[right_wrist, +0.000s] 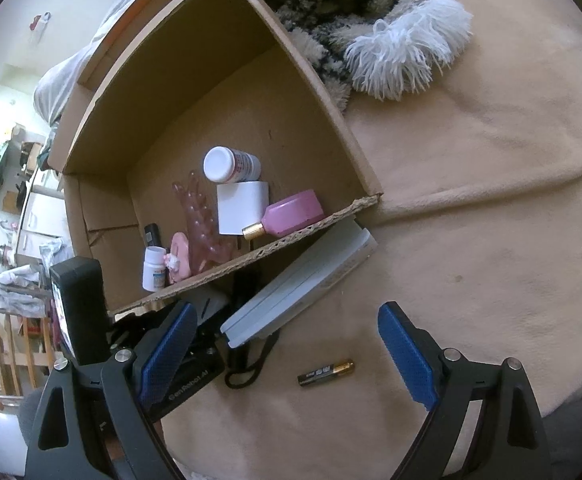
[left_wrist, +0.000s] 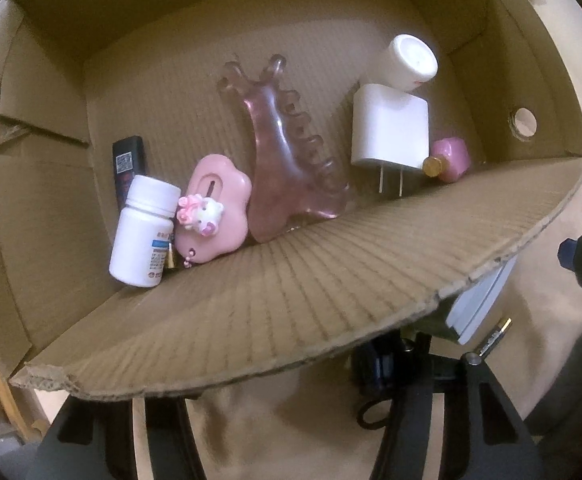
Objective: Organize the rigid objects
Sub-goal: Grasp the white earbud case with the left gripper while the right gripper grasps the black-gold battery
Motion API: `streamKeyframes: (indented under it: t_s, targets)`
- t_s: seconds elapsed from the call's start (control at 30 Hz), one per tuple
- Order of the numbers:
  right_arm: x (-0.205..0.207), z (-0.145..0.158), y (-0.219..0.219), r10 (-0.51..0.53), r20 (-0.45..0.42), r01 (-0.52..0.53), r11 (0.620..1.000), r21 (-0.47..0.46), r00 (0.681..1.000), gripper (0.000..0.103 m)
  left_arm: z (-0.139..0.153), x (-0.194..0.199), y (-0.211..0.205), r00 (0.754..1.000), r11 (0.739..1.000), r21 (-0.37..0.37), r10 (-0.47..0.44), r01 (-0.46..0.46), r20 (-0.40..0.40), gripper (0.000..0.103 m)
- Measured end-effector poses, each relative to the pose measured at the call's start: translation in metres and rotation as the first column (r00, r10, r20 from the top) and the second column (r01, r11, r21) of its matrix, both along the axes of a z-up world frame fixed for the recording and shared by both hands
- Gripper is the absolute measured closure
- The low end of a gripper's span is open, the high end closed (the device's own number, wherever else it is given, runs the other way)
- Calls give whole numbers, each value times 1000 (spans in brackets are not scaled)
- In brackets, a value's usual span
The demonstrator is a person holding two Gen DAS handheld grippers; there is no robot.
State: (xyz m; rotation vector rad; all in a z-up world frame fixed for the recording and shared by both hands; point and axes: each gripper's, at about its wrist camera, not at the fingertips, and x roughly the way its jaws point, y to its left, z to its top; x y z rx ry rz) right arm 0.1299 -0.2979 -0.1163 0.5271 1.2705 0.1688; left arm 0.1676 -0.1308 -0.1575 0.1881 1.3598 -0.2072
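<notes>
With most items already lying in the cardboard box (right_wrist: 323,92), the right gripper (right_wrist: 287,354), its fingers spread wide and empty, is hovering over the battery (right_wrist: 326,373) left on the beige blanket (right_wrist: 491,200), while the left gripper's fingers cannot be judged.

Inside the box (right_wrist: 195,92), the charger (right_wrist: 239,208) lies between the hair clip (right_wrist: 203,224) and perfume bottle (right_wrist: 291,214). Outside the box, a battery (right_wrist: 326,373) lies on the blanket (right_wrist: 471,240).
</notes>
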Motion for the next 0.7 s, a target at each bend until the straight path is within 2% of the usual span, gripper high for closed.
streamKeyframes:
  t_s: [0.27, 0.37, 0.5, 0.7]
  targets:
    - [-8, 0, -4, 4, -12, -5, 1000, -26, 1000, 6, 15, -25, 44, 992, 991, -20, 129, -129, -16, 51]
    - [-12, -2, 0, 43, -30, -45, 996, -70, 999, 6, 27, -35, 59, 981, 981, -31, 191, -192, -21, 51]
    - [-17, -7, 13, 120, -55, -128, 975, -179, 991, 6, 43, -50, 82, 967, 965, -49, 256, -256, -7, 51]
    - [-14, -19, 18, 143, -97, -161, 964, -212, 985, 6, 55, -67, 109, 943, 941, -69, 332, -331, 10, 51]
